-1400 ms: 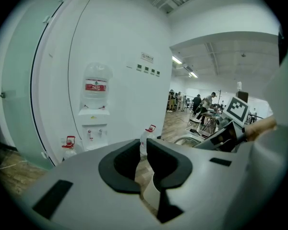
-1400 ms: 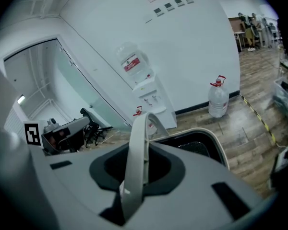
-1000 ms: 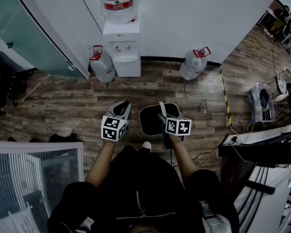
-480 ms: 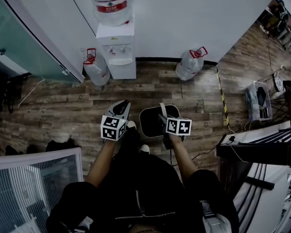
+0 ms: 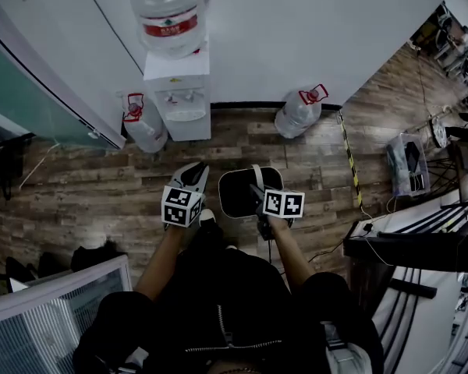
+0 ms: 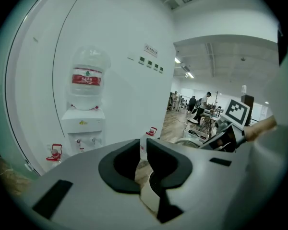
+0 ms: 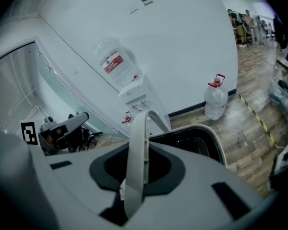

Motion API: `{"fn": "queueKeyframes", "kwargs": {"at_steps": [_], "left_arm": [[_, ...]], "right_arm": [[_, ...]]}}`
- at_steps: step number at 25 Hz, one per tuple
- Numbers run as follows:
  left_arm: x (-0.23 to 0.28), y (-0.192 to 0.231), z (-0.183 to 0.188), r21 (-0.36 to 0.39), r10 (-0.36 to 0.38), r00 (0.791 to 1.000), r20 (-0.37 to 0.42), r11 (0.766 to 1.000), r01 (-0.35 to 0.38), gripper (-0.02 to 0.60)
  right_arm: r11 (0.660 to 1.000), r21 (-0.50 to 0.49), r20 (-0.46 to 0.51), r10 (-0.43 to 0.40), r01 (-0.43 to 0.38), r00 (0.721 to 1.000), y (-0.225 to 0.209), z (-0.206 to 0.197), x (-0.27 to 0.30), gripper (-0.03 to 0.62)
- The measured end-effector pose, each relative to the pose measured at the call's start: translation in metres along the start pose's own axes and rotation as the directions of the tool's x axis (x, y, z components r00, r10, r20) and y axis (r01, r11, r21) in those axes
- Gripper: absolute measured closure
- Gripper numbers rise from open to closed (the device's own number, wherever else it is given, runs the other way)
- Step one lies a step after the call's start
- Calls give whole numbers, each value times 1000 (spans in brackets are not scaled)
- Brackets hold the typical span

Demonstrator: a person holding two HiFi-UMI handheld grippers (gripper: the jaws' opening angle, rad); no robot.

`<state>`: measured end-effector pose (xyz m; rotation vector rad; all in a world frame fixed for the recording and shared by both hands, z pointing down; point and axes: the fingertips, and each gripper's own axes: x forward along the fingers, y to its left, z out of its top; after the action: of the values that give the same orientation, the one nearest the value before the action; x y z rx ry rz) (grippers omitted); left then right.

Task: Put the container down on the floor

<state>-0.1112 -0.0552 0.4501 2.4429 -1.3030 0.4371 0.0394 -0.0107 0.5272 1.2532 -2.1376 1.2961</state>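
Head view with both gripper views. The right gripper (image 5: 256, 187) has its fingers (image 7: 169, 169) closed narrowly on the pale arched handle (image 7: 137, 152) of the container (image 5: 238, 197). The handle rises upright between them. The container, dark inside with a light rim (image 7: 217, 140), lies just beyond and below these fingers, over the wood floor (image 5: 101, 185); whether it touches the floor cannot be told. The left gripper (image 5: 193, 170) is just beside the container. Its fingers (image 6: 117, 164) are drawn together to a thin slit with nothing between them. Well beyond both pairs of fingers a water dispenser (image 5: 177, 92) stands against the white wall, a water bottle (image 5: 144, 123) on the floor at either side.
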Motion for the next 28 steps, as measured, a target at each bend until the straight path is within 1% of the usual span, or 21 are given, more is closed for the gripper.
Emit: {"fn": "queueKeyframes", "kwargs": {"at_steps": [5,11,19,24,28], "left_arm": [[21,25,11,-3,-31,1000,7,1000,31,529],[39,55,17,-14,-59,998,8,998,59,529],[51,84,14,-28,-91,996,-10,995,91,529],[57,92,20,-25,-105,994,-3,994,105,529],[58,99,24,-17,-100,995,10,995,100,529]], "right_arm": [[1000,6,5,-8,8,1000,7,31,21,531],[999,27,5,-17,17,1000,17,56,45,531],[998,48,13,-31,30,999,31,72,68,531],[997,61,18,-39,38,999,38,82,72,531],[997,72,14,-43,42,999,41,90,72,531]]}}
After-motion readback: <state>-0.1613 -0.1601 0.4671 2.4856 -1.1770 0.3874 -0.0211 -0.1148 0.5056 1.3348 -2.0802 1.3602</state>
